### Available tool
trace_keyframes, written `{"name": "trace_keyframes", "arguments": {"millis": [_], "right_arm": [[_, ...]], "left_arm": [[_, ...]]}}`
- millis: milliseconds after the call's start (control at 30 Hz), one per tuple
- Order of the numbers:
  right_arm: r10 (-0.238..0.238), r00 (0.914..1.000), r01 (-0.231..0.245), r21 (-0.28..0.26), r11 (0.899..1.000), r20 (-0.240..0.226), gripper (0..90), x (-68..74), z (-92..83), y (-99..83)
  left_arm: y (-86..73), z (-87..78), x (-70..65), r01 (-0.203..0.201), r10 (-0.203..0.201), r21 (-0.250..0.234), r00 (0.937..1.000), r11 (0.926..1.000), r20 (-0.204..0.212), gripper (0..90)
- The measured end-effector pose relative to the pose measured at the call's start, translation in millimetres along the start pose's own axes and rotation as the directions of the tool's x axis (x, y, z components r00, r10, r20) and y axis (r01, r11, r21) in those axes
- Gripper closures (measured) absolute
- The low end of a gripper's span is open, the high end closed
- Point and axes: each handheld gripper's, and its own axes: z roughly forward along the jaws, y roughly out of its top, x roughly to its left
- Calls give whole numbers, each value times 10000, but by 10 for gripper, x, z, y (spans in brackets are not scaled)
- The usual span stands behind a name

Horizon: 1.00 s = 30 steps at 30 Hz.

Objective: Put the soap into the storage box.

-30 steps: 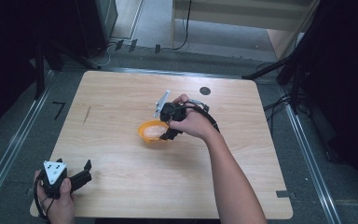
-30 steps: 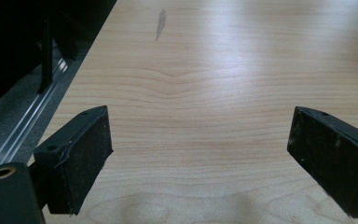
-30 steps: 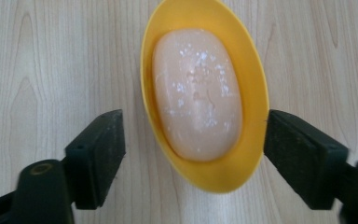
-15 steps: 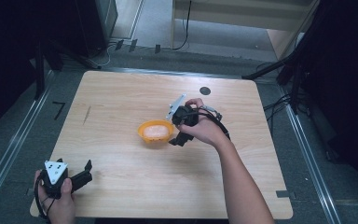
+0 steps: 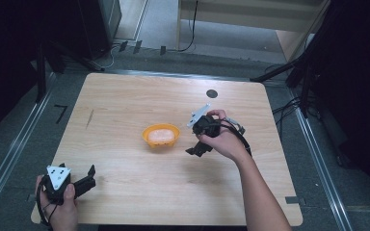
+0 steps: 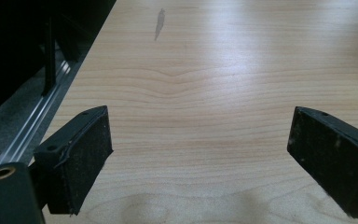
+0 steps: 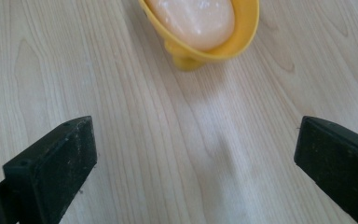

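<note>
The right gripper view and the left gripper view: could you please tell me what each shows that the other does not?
The right gripper view alone shows the yellow dish with a pale soap bar in it, ahead of the right gripper, apart from its open jaws. The left gripper view alone shows a grey smudge on the wood and the table's metal edge rail. Both share the wooden table and wide-open, empty jaws, as on the left gripper.

Both grippers (image 5: 87, 174) (image 5: 195, 150) wide open.

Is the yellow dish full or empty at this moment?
Full: a pale peach soap bar lies inside the yellow dish, which stands upright on the table.
</note>
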Motion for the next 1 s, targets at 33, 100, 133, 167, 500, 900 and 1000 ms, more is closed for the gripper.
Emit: {"name": "trace_keyframes", "arguments": {"millis": [33,100,133,167,500,900,1000], "right_arm": [[30,10000,-30,-60,10000,-23,0,3,-2,-31],[126,9999,-126,-88,9999,-15,0,11,-11,-84],[204,9998,-205,-65,9998,-54,0,23,-19,-118],[260,9997,-260,-120,9996,-21,0,29,-25,-143],[786,9969,-784,-343,9963,30,0,110,-58,-373],[1512,9882,-1486,-823,9855,263,0,175,-146,-713],[1769,9836,-1731,-945,9804,340,0,205,-172,-812]], "left_arm": [[0,0,-1,-6,6,-7,10000,10000,-2,68],[0,1,-1,-20,20,7,10000,10000,-16,68],[1,1,-1,-18,18,23,10000,10000,-1,68],[1,1,0,-35,35,22,10000,10000,-12,68],[1,4,-4,-49,49,21,10000,10000,-20,68],[1,3,-6,-78,78,33,10000,10000,-15,68],[1,4,-8,-76,76,20,10000,10000,-20,68]]}}
